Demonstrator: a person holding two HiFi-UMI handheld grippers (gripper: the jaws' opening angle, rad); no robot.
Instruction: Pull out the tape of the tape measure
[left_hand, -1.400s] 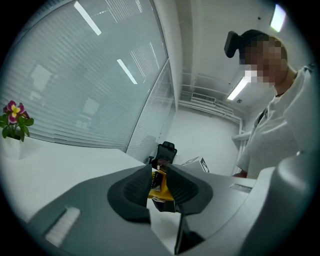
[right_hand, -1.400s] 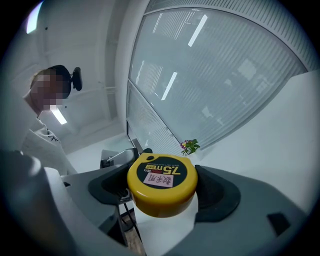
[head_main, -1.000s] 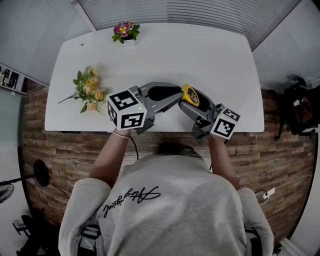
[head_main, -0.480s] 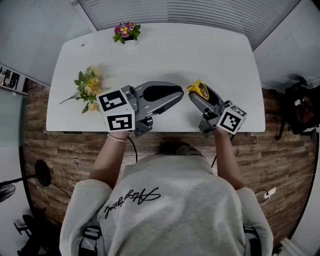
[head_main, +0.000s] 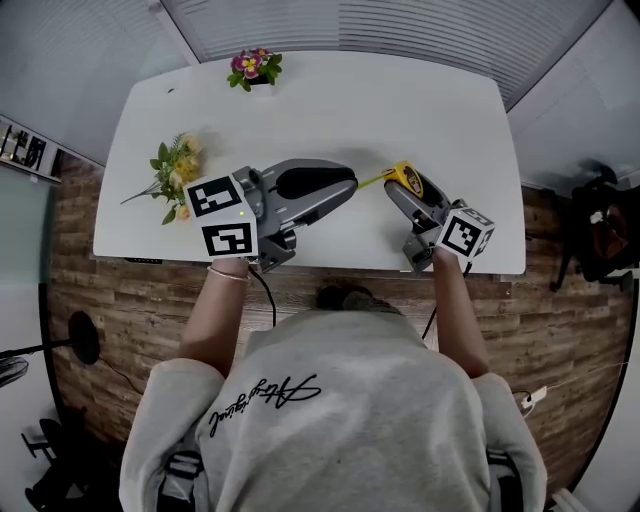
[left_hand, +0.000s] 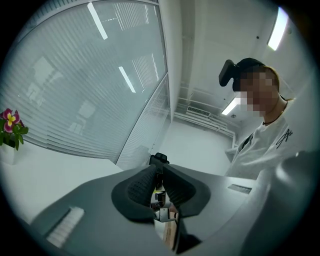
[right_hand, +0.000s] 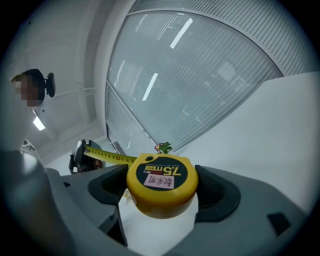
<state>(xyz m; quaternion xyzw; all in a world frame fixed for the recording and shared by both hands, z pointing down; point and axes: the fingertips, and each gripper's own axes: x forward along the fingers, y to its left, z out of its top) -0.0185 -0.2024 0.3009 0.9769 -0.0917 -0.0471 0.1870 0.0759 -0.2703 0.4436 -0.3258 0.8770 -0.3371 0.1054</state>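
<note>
My right gripper (head_main: 402, 186) is closed around the yellow tape measure case (head_main: 406, 178), whose round black label (right_hand: 162, 176) faces up between its jaws. A short length of yellow tape (head_main: 372, 180) runs from the case leftward to my left gripper (head_main: 351, 184). In the right gripper view the tape (right_hand: 107, 156) ends at the left gripper (right_hand: 79, 156). The left gripper (left_hand: 159, 172) has its ribbed pads (left_hand: 142, 186) pressed together on the tape's end, of which only a sliver shows. Both grippers hang above the white table (head_main: 330, 95).
A bunch of yellow flowers (head_main: 176, 180) lies at the table's left, close to my left gripper's marker cube (head_main: 222, 215). A small pot of pink flowers (head_main: 255, 66) stands at the far edge. Wooden floor surrounds the table.
My right gripper has carried the case to the right, away from the left gripper, and yellow tape now shows between them. The left gripper shifted slightly left and rose.
</note>
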